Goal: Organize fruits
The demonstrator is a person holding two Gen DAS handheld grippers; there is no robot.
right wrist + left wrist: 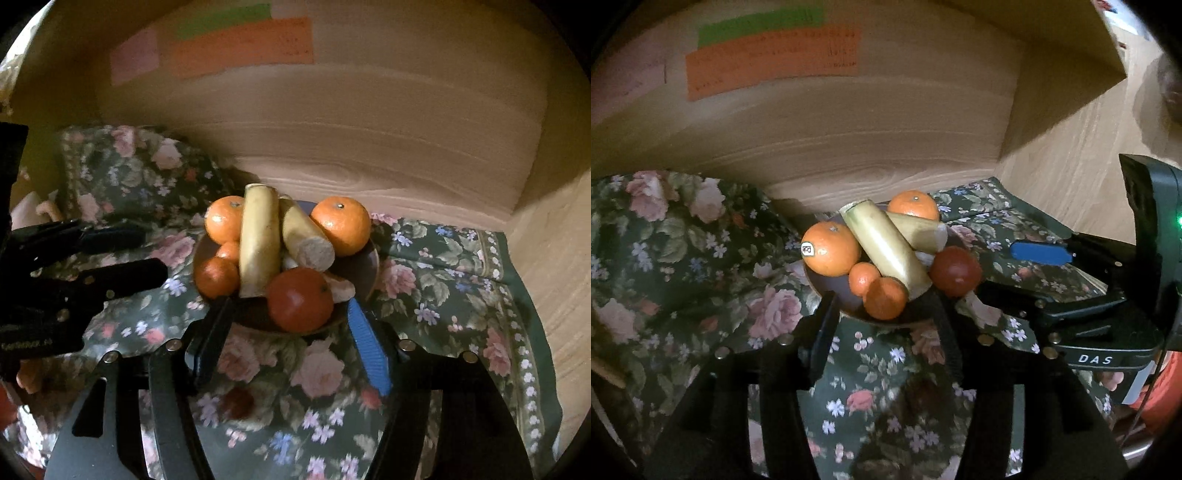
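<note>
A dark round plate (831, 291) (365, 266) on the floral cloth holds two banana pieces (882, 247) (258, 240), a large stickered orange (831, 249), a second large orange (341, 225), small mandarins (884, 297) (217, 277) and a dark red fruit (955, 271) (300, 299). My left gripper (882, 314) is open and empty, its fingers at the plate's near rim. My right gripper (288, 317) is open and empty, its fingers on either side of the red fruit at the near rim. The right gripper also shows in the left wrist view (1015, 269).
A floral tablecloth (879, 387) (443, 295) covers the surface and bunches up at the left (683, 229). A wooden wall (886, 140) with coloured paper notes (768, 59) stands close behind the plate. The left gripper shows at the left in the right wrist view (122, 251).
</note>
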